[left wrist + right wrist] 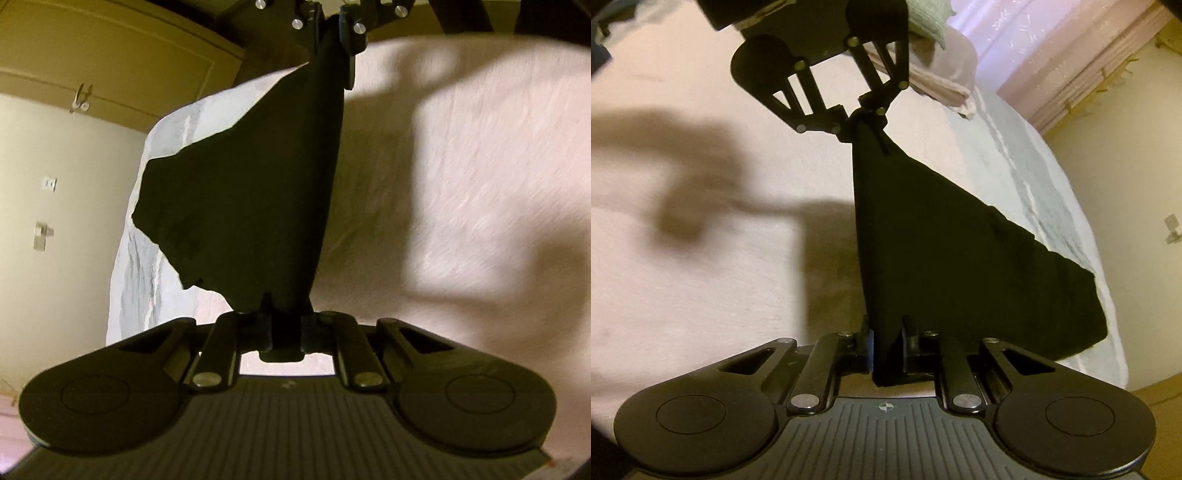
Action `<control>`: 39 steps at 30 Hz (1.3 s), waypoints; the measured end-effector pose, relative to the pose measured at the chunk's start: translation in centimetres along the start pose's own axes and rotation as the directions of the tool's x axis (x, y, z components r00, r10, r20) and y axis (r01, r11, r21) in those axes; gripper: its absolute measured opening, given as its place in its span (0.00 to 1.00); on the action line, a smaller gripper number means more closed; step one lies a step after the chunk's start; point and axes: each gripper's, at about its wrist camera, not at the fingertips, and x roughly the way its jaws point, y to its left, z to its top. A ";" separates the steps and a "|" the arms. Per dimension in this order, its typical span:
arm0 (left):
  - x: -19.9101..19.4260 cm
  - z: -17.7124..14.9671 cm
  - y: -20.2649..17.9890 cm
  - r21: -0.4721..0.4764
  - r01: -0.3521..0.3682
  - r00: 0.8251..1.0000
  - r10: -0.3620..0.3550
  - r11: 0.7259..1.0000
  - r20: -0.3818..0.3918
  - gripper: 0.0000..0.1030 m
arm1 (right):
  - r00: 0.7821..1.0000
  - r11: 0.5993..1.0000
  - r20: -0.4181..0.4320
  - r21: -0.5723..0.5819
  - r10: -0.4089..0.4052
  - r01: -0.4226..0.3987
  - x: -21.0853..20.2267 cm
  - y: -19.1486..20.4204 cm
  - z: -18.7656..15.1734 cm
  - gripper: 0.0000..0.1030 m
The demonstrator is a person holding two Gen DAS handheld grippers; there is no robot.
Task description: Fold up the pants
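- The left gripper [282, 325] is clamped on one end of the black pants [251, 206], the dark cloth running straight out from between its closed jaws.
- The right gripper [886, 354] is likewise pinched tight on the pants [945, 258] at the near end of its own view; each camera sees the other gripper biting the far end of the same stretched edge.
- The pants hang off the bed [461, 184], taut along the held edge, with the loose part drooping in a dark triangle toward the pale patterned sheet [1027, 184] at the bed's edge.
- Folded towels [938, 88] sit far on the bed, near the left gripper in the right wrist view.
- Risk: each grip looks like a small bite of cloth, so a quick pull apart could slip a corner out.
- Risk: the drooping part may land bunched or twisted, giving a crooked fold.
- Risk: it could drag over the bed's edge or brush the towels.
- The blur makes it hard to say how many layers each jaw holds; probably more than one.
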 end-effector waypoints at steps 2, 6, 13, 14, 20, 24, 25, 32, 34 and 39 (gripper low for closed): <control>-2.2 0.6 0.0 -0.027 0.026 1.000 -0.027 0.999 -0.011 0.08 | 0.998 0.998 0.013 -0.005 0.059 -0.059 -2.2 0.2 0.3 0.09; -6.6 2.0 -0.1 -0.105 0.110 0.993 -0.114 0.988 -0.031 0.08 | 0.980 0.980 0.023 0.009 0.199 -0.200 -6.2 0.6 0.5 0.09; -11.4 4.3 2.2 -0.202 0.262 0.961 -0.275 0.944 -0.038 0.08 | 0.950 0.949 0.057 0.062 0.306 -0.309 -10.4 -2.3 1.6 0.09; -11.4 4.5 3.8 -0.212 0.270 0.958 -0.284 0.939 -0.039 0.08 | 0.949 0.946 0.067 0.079 0.309 -0.314 -10.6 -3.7 1.9 0.09; -10.5 5.5 14.7 -0.275 0.323 0.938 -0.345 0.906 -0.035 0.09 | 0.942 0.926 0.121 0.180 0.314 -0.332 -11.0 -14.7 2.9 0.09; -7.2 6.7 23.1 -0.303 0.352 0.926 -0.377 0.886 -0.028 0.09 | 0.942 0.914 0.151 0.235 0.301 -0.330 -10.6 -21.9 1.9 0.09; -6.0 7.1 25.4 -0.306 0.359 0.923 -0.385 0.882 -0.028 0.09 | 0.940 0.909 0.159 0.249 0.302 -0.334 -9.9 -24.1 1.6 0.09; 6.3 8.6 37.8 -0.343 0.428 0.884 -0.467 0.836 -0.036 0.09 | 0.909 0.839 0.205 0.353 0.364 -0.415 -1.7 -39.5 -2.1 0.09; 11.0 8.5 40.6 -0.364 0.453 0.868 -0.496 0.814 -0.029 0.09 | 0.888 0.793 0.217 0.401 0.405 -0.459 2.3 -43.6 -3.7 0.09; 23.7 6.8 44.5 -0.439 0.527 0.802 -0.597 0.728 -0.027 0.09 | 0.816 0.645 0.226 0.515 0.532 -0.564 13.8 -51.2 -7.6 0.09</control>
